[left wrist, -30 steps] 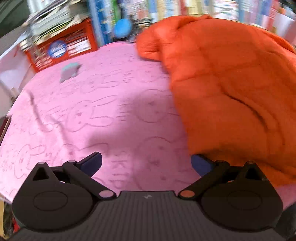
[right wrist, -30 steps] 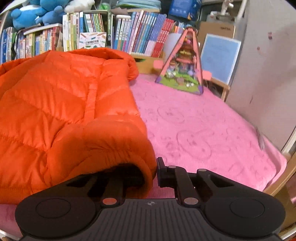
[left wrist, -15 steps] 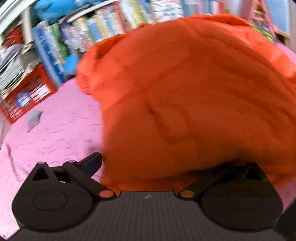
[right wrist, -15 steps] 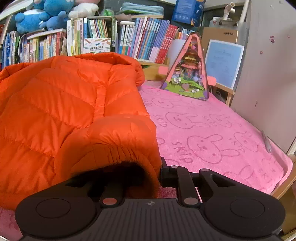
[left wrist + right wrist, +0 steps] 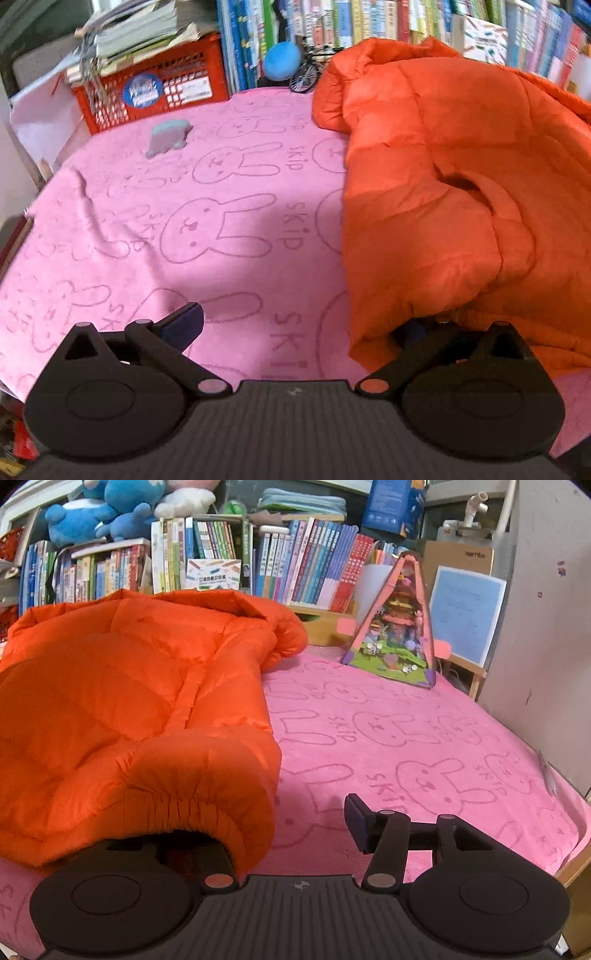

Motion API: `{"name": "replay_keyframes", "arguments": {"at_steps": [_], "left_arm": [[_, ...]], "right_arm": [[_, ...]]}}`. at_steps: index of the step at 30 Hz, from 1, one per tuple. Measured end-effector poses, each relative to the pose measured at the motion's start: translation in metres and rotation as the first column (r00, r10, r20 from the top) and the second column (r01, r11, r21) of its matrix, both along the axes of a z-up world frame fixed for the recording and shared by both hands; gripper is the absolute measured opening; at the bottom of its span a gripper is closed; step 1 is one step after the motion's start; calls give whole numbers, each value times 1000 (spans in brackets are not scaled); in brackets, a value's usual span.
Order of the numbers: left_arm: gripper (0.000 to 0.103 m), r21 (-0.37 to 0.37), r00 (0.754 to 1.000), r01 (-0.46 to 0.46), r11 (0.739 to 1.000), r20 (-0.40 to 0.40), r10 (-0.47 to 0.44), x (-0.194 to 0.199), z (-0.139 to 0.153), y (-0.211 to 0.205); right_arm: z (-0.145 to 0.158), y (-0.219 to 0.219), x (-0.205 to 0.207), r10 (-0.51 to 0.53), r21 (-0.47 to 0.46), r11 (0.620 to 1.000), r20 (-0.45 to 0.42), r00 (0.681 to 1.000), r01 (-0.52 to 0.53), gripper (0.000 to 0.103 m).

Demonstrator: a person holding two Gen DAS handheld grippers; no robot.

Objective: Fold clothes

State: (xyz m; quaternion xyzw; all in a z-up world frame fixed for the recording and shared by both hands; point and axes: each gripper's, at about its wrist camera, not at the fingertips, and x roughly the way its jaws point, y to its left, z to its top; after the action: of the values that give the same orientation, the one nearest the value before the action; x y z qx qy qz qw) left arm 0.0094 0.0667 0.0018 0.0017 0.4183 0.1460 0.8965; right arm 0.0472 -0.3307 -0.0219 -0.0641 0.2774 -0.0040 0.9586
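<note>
A puffy orange jacket [image 5: 461, 184] lies on the pink rabbit-print blanket [image 5: 221, 184], on the right in the left wrist view. My left gripper [image 5: 299, 326] is open at the jacket's near left edge. Its left fingertip [image 5: 184, 325] is over bare blanket, and its right finger is hidden under the orange fabric. In the right wrist view the jacket [image 5: 129, 701] fills the left half, with an elastic sleeve cuff [image 5: 184, 805] nearest me. My right gripper [image 5: 269, 834] is open. The cuff covers its left finger, and its right fingertip [image 5: 354, 823] is clear over the blanket [image 5: 406, 738].
A red crate [image 5: 155, 88], a small grey-teal toy [image 5: 168, 136], a blue ball [image 5: 282, 61] and a toy bicycle [image 5: 304, 75] sit at the back left. A triangular toy house [image 5: 391, 635] stands back right before bookshelves [image 5: 314, 565]. The table's edge [image 5: 576, 860] and a wall are at right.
My right gripper has opened, its right finger swinging away from the cuff. My left gripper swung over the jacket and came back to its left edge, still open.
</note>
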Motion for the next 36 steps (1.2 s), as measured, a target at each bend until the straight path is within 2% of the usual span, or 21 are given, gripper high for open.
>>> {"name": "replay_keyframes", "arguments": {"at_steps": [3,7,10,15,18,21,25,27,29,32,36], "left_arm": [[103,35,997,71,997,6,-71,-3,3,-17],[103,52,979,199,979,19,-201,2,-1,-48],[103,138,984,177,975,-4,-178,15,-11,-59],[103,85,991,130,988,4,-131,10,-9,-36],[103,18,996,94,995,7,-94,9,-14,-23],[103,-39,998,66,997,16,-65,8,-14,-16],[103,-50,998,60,997,20,-59,1,-11,-13],[103,-50,999,49,998,26,-48,-5,-8,-8],[103,-49,999,33,998,32,-31,-11,-6,-1],[103,-66,999,-1,998,43,4,-25,-2,12],[103,-144,999,-16,990,48,23,-37,1,22]], "right_arm": [[1,3,0,-1,-9,1000,1,1000,1,53],[8,2,-6,31,9,999,-2,1000,-31,53],[18,-1,-16,78,40,996,3,997,-78,53],[35,-6,-33,156,91,983,14,988,-157,56],[63,9,-45,345,183,917,84,935,-355,67],[90,25,-57,511,256,803,168,843,-538,69],[89,109,-28,639,253,721,114,760,-645,52],[79,144,-16,678,225,706,60,733,-671,50],[68,179,-4,711,199,689,3,703,-697,44],[49,206,15,684,188,724,-68,727,-664,44],[28,222,33,626,188,777,-129,769,-601,44]]}}
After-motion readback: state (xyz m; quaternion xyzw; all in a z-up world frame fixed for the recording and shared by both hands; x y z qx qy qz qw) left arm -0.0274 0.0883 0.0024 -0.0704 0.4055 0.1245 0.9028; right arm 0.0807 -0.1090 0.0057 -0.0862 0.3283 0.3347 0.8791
